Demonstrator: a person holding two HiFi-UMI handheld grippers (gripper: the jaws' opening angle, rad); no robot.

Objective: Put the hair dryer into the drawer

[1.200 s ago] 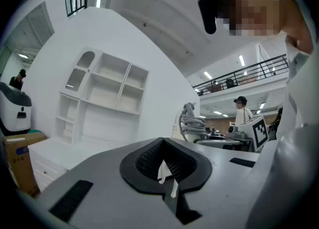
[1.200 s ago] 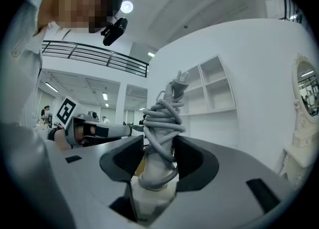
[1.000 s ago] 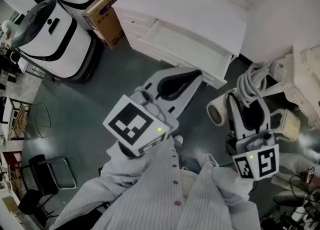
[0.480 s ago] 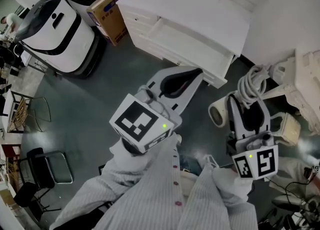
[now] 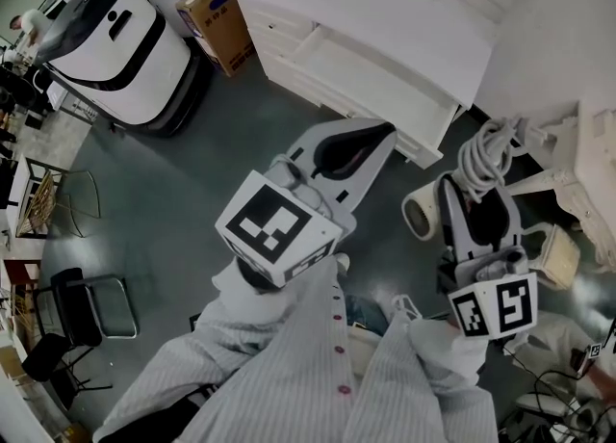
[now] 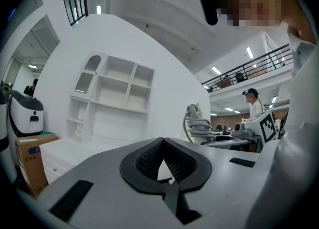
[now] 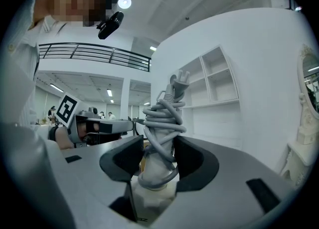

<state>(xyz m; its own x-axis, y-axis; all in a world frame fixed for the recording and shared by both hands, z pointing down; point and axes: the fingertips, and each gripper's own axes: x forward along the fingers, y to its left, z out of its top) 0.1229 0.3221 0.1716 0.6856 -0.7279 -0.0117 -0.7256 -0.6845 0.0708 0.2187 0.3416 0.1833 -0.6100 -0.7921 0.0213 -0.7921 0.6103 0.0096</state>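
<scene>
A white hair dryer (image 5: 421,216), its grey cord (image 5: 484,156) wound round the handle, is held over the grey floor by my right gripper (image 5: 469,191). In the right gripper view the jaws are shut on the dryer's handle (image 7: 160,123), and the plug sticks up above the coil. The white cabinet's open drawer (image 5: 339,102) lies ahead, up and left of the dryer. My left gripper (image 5: 375,133) points at the drawer's front edge. In the left gripper view its pads (image 6: 149,156) meet with nothing between them, so the left gripper (image 6: 162,146) is shut.
Two white machines with black trim (image 5: 115,41) stand at the upper left beside a cardboard box (image 5: 224,10). Metal chairs (image 5: 89,297) line the left edge. White furniture (image 5: 592,167) stands at the right. A white shelf unit (image 6: 112,96) rises behind the cabinet.
Both grippers have edged slightly up towards the cabinet. The right one still holds the hair dryer the same way.
</scene>
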